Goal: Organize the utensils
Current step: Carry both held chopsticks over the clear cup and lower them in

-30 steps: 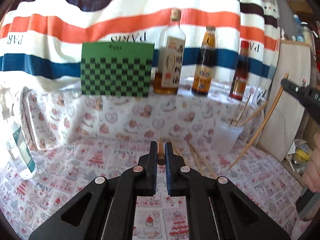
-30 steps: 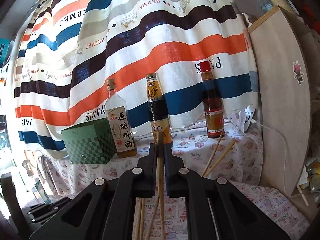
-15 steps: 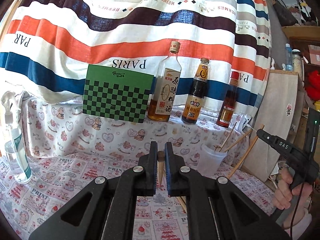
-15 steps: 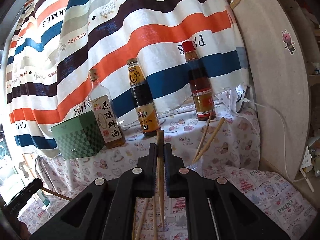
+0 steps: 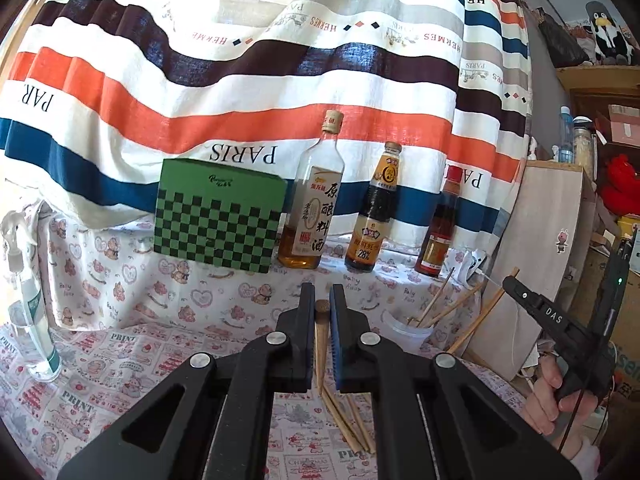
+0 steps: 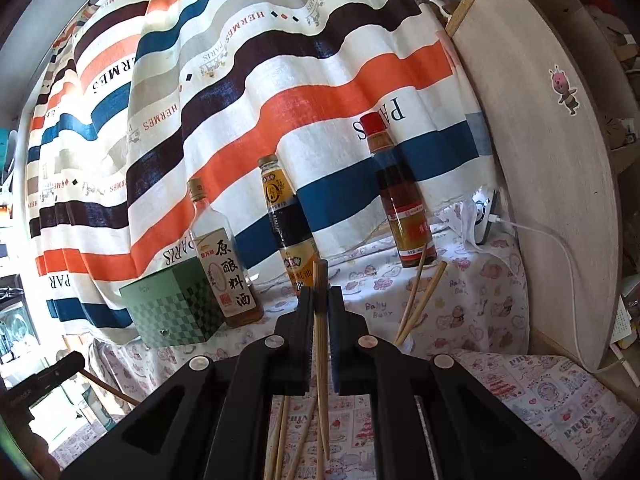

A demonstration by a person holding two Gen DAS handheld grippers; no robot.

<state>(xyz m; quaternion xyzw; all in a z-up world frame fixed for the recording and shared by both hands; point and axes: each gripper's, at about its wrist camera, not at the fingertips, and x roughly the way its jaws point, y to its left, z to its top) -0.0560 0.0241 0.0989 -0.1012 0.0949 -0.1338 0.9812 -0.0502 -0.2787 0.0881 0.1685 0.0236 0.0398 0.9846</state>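
left gripper [image 5: 321, 312]: black, silver screws, blue-lined fingers [image 5: 337, 332] | right gripper [image 6: 320, 312]: same

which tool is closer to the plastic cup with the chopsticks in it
Right. The right tool hangs up beside the cup, its chopstick slanting down toward it. The left tool is farther left, holding its own chopstick above the loose ones.

Daylight is coming straight through the striped curtain [image 5: 256, 80], so both wrist views are bright and a bit washed out. The window gap [image 6: 12, 320] at the right view's left edge is blown white. Heavy fisheye bend, black vignette corners. The center is sharp and the edges go soft.
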